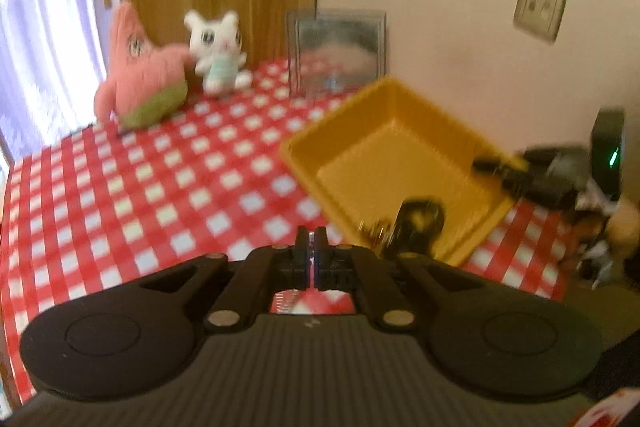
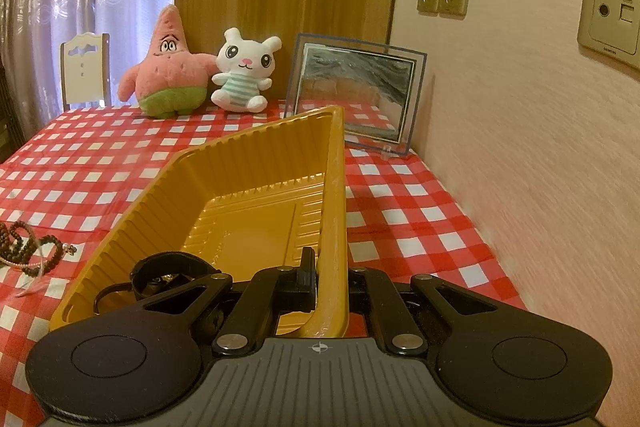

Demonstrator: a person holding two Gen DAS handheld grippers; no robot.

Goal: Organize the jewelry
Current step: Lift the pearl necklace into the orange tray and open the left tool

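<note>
The right hand-held gripper [image 2: 332, 283] pinches the yellow tray's [image 2: 256, 155] rim, tilting it off the bench [image 2: 404, 211]. The left hand-held gripper [image 1: 311, 247] is closed on nothing. Beads [image 2: 28, 247] lie at nine o'clock of the tray. More tilt could spill the black watch [image 2: 168, 279] inside.

Pink star plush [image 2: 170, 75] beside white bunny plush [image 2: 244, 75], framed picture [image 2: 356, 93] nearby.

Left gripper [image 1: 311, 239]: matte black, two round side discs with an inset circle each, ribbed grey centre plate, silver rivets at linkage pivots, coiled spring showing behind the fingers. Right gripper [image 2: 326, 279]: same build; small white crosshair mark on the ribbed plate.
</note>
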